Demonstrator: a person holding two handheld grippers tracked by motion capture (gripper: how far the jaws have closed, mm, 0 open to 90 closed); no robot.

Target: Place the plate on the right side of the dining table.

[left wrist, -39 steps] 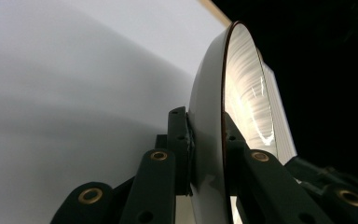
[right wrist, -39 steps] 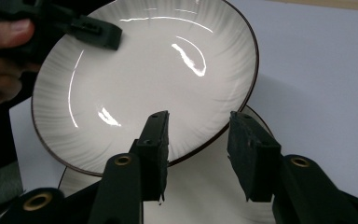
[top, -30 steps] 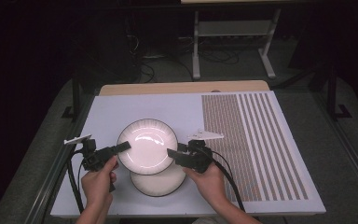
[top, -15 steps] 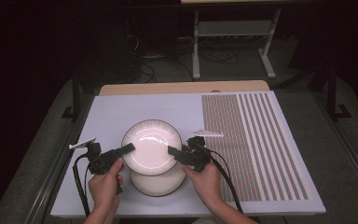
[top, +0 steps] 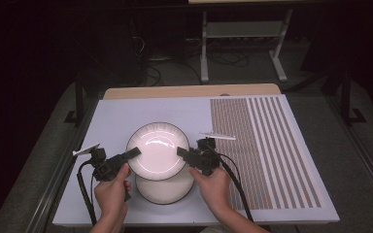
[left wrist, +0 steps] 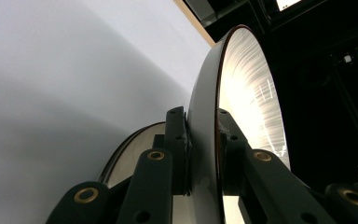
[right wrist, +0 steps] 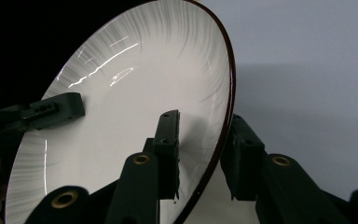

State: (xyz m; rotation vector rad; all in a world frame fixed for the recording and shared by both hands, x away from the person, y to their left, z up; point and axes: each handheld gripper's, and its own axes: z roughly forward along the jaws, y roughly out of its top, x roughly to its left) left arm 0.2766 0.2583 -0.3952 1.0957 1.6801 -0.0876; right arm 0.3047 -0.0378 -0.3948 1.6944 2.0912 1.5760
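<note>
Hands (top: 111,191) low, grippers level at upper plate (top: 158,150) rim.

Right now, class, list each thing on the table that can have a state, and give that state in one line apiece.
Upper plate: lifted, held at opposite rims above the lower plate.
Lower plate: flat on the white mat, partly covered by the upper one.
Left tongs: shut on the upper plate's rim.
Right tongs: jaws astride the opposite rim, have just been closing; contact unclear.
Striped mat: flat, bare.
</note>
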